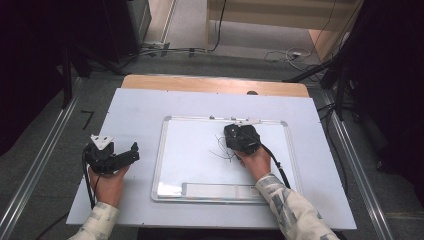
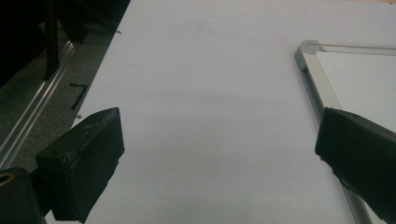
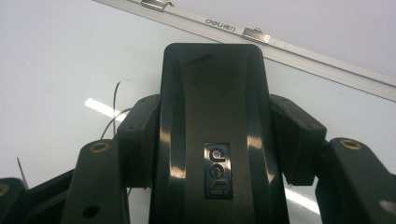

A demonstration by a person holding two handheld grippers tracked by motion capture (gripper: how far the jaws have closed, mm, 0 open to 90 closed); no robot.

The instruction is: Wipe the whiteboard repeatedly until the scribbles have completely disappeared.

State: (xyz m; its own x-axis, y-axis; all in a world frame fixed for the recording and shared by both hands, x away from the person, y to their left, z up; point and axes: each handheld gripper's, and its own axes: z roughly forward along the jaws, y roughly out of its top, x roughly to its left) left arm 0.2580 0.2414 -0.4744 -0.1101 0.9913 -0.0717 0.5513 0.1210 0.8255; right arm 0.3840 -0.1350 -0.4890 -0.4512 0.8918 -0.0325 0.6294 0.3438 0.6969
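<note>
The whiteboard (image 1: 200, 150) lies flat at the centre of the pale table (image 1: 320, 165), its aluminium frame running square with the table edges and a bare margin of tabletop on all sides. On the board, toward its 1 o'clock corner, the right gripper (image 1: 239, 134) has its jaws closed tight on the flanks of a black eraser (image 3: 212, 121), pressed down on the white surface; thin black pen marks (image 1: 222, 150) sit just beside it at 8 o'clock. In the right gripper view the top rail with its metal clips (image 3: 256, 33) crosses close ahead of the eraser's front end, so little board is left that way, while open white spreads toward 6 and 9 o'clock. Out at 9 o'clock, off the board, the left gripper (image 1: 131, 152) hovers over bare table, jaws spread wide and empty, the board's corner (image 2: 308, 49) near its right jaw.
</note>
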